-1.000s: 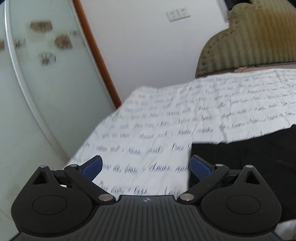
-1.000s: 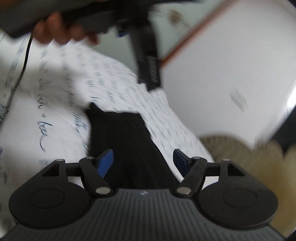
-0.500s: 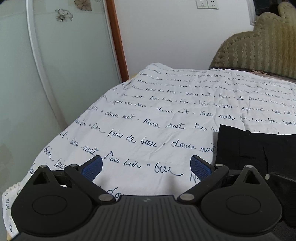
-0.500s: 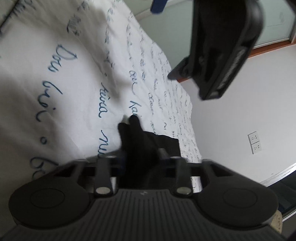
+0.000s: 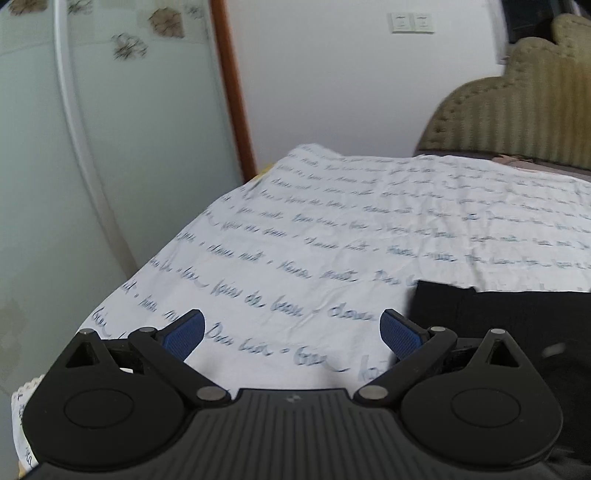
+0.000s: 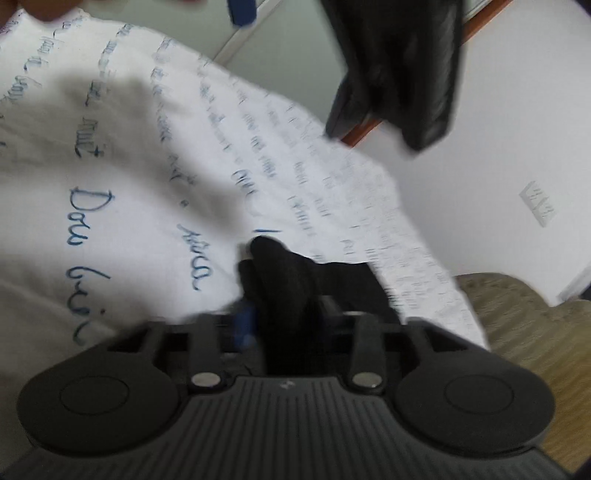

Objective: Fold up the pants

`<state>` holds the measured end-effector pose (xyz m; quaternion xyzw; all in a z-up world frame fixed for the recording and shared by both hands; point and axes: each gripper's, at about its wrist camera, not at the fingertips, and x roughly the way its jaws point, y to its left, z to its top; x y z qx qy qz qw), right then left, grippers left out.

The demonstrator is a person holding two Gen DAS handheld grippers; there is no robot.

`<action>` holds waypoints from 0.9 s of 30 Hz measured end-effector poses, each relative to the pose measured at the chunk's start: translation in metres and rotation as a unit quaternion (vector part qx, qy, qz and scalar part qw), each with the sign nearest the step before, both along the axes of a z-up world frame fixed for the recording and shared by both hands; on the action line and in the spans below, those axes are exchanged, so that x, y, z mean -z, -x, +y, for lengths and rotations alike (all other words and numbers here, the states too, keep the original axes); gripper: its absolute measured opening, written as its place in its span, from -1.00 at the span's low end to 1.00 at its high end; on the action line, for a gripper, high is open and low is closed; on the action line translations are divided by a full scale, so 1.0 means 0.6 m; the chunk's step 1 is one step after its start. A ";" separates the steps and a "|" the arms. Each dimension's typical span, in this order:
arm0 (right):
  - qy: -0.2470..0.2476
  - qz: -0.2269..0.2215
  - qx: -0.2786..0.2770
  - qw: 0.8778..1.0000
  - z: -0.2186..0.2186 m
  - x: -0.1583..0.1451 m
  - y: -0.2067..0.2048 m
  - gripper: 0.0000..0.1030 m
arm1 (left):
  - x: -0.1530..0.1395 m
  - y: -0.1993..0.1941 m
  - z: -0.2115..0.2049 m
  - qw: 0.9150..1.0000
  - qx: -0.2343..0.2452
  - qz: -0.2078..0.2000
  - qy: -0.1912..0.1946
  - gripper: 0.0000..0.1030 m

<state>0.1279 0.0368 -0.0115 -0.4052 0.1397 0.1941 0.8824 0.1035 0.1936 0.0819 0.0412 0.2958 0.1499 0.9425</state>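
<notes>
The black pants lie flat on the bed at the right of the left wrist view, their corner just beyond my right-hand pad. My left gripper hangs open over the printed sheet with nothing between its blue pads. In the right wrist view a bunched corner of the pants sticks up between the jaws of my right gripper. Those jaws stand close together on the cloth and are starting to open. The left gripper's black body hovers above, blurred.
A white sheet with blue handwriting covers the bed. A frosted glass door with a wooden frame stands at the left, an olive padded headboard at the back right. A white wall with sockets is behind.
My right gripper went from open above the pants to closed on a bunched corner of them. The left gripper stayed open while its view swung across the bed.
</notes>
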 end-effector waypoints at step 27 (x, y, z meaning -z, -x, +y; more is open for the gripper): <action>-0.712 -0.135 0.514 0.459 -0.976 0.084 0.557 0.42 | 0.103 0.030 -0.638 0.914 0.399 0.065 -0.040 0.98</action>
